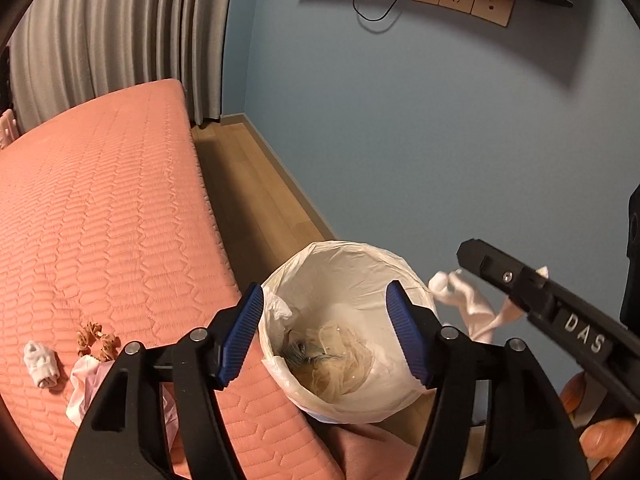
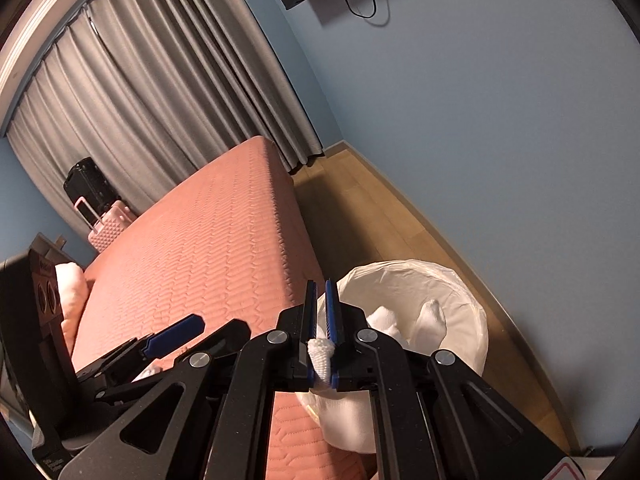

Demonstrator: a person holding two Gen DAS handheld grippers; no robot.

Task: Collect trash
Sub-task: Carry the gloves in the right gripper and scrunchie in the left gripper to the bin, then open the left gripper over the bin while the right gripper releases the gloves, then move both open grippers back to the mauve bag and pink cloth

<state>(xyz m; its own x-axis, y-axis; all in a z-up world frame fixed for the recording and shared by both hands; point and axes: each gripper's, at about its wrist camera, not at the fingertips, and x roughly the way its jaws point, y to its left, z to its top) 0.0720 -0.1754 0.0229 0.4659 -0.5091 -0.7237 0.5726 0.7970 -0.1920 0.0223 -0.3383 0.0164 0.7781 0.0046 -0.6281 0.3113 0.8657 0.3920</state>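
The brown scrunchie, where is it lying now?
In the left wrist view, the brown fabric scrunchie lies low left on the pink quilted mattress, beside a small white cloth bundle.

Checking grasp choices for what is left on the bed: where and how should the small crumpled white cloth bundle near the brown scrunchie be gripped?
Likely best from straight above, across the narrow middle of the small crumpled white cloth bundle. It lies as a loose lump on the pink quilted bedcover, apart from the brown scrunchie, so open jaws can straddle it and pinch the raised folds.
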